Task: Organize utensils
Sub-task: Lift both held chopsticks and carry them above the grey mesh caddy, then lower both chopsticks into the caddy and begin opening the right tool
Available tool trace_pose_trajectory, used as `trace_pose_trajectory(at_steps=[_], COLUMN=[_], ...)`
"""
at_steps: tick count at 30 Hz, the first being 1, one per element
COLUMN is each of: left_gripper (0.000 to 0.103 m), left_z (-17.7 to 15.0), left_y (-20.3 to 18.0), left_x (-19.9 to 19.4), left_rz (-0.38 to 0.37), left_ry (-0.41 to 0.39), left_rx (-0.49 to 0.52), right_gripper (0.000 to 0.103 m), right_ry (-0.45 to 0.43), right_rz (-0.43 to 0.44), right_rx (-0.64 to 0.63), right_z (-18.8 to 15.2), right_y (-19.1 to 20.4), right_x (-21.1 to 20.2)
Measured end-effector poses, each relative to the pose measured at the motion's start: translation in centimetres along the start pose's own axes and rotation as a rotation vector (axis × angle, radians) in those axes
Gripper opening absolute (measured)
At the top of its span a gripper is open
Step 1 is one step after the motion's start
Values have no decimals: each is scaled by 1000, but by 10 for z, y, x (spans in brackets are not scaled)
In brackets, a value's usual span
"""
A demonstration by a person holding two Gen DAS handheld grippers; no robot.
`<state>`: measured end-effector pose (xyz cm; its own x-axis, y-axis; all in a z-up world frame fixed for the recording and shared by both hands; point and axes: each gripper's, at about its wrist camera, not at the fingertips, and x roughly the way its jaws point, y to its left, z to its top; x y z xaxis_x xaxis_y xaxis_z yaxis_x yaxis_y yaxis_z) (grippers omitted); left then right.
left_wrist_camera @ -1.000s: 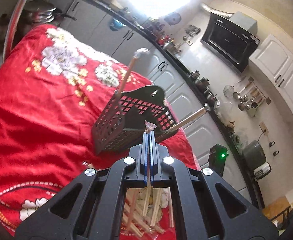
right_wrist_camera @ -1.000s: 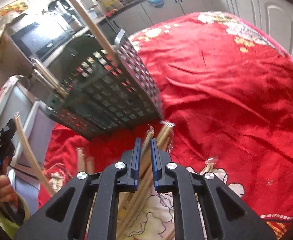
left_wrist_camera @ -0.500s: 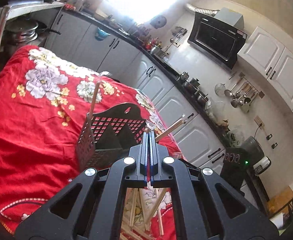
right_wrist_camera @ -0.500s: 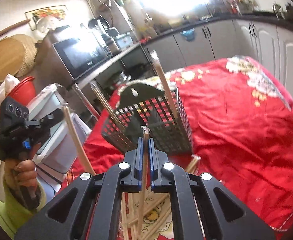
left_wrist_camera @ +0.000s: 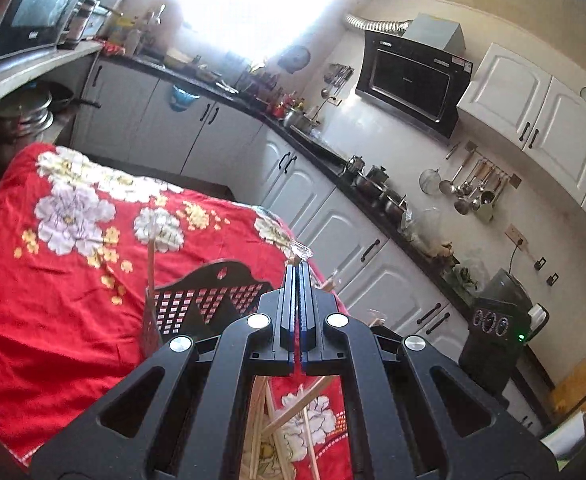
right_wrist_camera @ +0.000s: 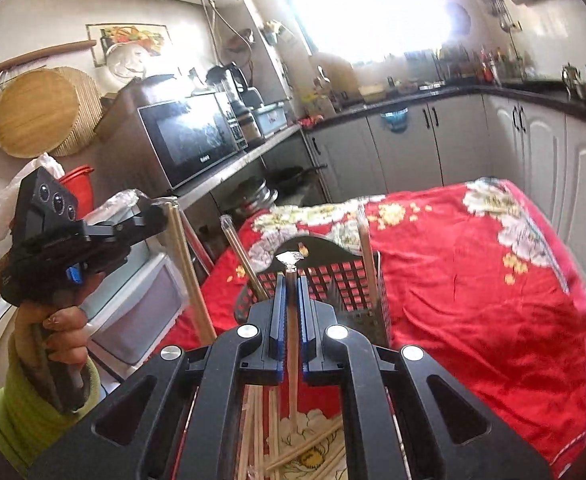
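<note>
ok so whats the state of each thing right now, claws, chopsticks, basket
left claw: shut on a wrapped chopstick, held off the table
right claw: shut on a wrapped chopstick, held off the table
black basket: upright on the red cloth, two chopsticks standing in it
loose chopsticks: lying in a heap on the cloth, not sorted yet
</note>
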<state>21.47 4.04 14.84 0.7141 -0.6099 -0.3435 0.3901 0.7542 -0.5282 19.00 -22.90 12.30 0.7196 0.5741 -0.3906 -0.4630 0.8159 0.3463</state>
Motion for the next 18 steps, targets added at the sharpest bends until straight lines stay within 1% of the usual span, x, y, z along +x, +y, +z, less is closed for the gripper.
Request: trace_pose_trajectory(at_steps=[5,11,18], left_gripper=[0,0,0], left_z=[17,46,69], left_y=[-13,-34,-53], left_x=[-2,-4,5], left_rz=[2,10,22], left_ry=[-45,-117,-159], left_rx=[29,92,141], right_gripper=[5,5,5], right_ry=[-42,-100,-154], right_rz=[-4,-20,-22], right_rx=[-40,-88,-117], right_z=[17,42,71], right_y=[9,16,22], right_x=[-6,-12,-14])
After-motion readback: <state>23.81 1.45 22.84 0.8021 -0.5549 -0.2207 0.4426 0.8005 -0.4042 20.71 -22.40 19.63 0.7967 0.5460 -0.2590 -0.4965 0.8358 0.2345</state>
